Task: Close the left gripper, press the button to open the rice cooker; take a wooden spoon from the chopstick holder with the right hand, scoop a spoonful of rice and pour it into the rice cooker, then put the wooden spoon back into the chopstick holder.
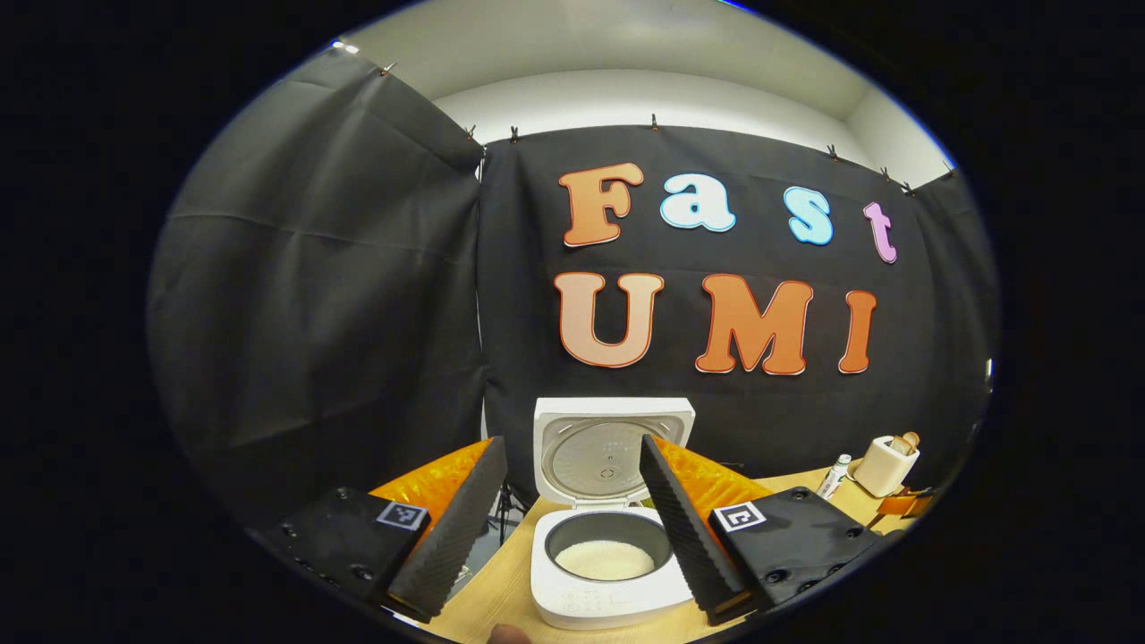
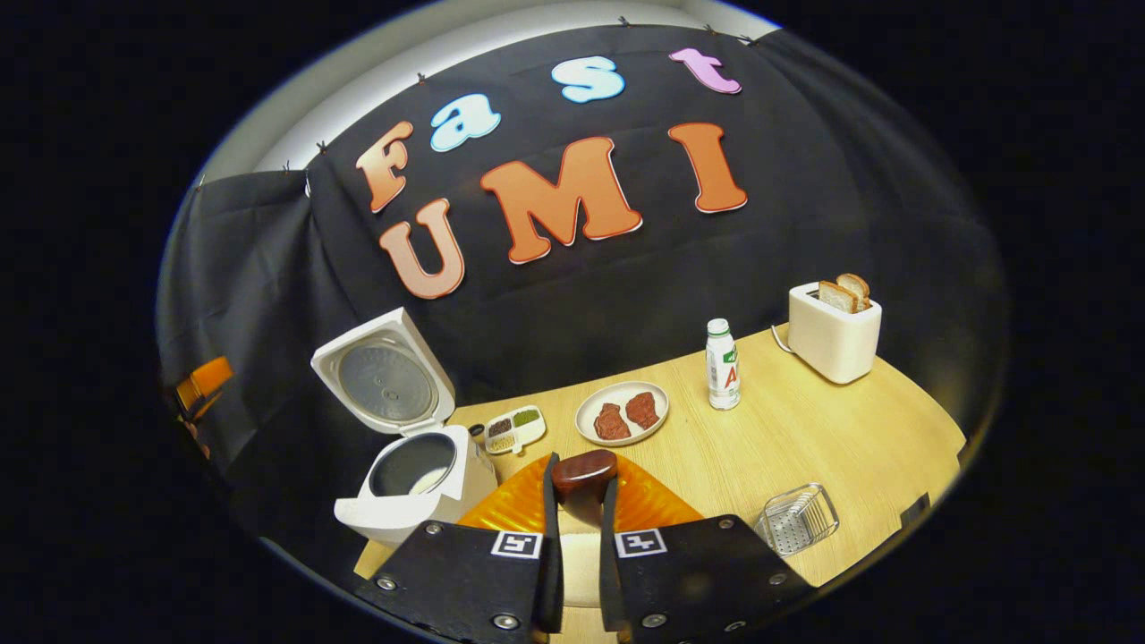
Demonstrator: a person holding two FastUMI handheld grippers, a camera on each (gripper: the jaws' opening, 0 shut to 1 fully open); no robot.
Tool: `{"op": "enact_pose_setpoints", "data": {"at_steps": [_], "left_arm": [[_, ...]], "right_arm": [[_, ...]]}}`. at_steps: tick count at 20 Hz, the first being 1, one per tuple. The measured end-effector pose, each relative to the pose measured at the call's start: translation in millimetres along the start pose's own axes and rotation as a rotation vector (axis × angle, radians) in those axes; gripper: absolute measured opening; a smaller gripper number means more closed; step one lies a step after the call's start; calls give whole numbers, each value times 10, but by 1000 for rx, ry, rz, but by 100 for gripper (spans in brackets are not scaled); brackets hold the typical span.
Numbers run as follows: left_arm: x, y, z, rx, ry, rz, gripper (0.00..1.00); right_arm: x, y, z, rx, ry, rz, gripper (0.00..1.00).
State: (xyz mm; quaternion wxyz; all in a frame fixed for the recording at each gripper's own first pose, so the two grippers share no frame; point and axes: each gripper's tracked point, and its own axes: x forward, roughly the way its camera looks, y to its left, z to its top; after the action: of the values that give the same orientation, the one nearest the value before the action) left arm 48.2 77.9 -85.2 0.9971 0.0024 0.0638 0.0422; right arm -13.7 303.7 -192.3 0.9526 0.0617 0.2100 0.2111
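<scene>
Wooden spoon (image 2: 583,473) points forward between right gripper (image 2: 577,514) fingers.

Each hand-held gripper (image 2: 577,546) carries black screwed plates with square markers.

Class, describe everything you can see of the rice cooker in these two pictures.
The rice cooker is a white, plastic-looking box with rounded corners, standing on the wooden table at its left end. Its hinged lid stands open and upright, showing a round metal inner plate. The dark inner pot holds a shallow layer of white rice. Nothing touches it; the left gripper hovers open before it.
</scene>
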Motion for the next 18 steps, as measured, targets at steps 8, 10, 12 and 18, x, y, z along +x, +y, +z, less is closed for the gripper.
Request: {"op": "enact_pose_setpoints", "data": {"at_steps": [8,10,12,18], "left_arm": [[-34,193,-31,4,-5,18,100],[-46,258,-56,10,-1,21,100],[-44,308,-84,21,4,19,100],[-22,426,-247,8,43,28,100]], "right_arm": [[322,-29,-688,-150,51,-92,16],[345,11,-888,-148,81,-96,16],[341,108,-910,-129,66,-81,16],[399,258,-990,227,92,36,16]]}}
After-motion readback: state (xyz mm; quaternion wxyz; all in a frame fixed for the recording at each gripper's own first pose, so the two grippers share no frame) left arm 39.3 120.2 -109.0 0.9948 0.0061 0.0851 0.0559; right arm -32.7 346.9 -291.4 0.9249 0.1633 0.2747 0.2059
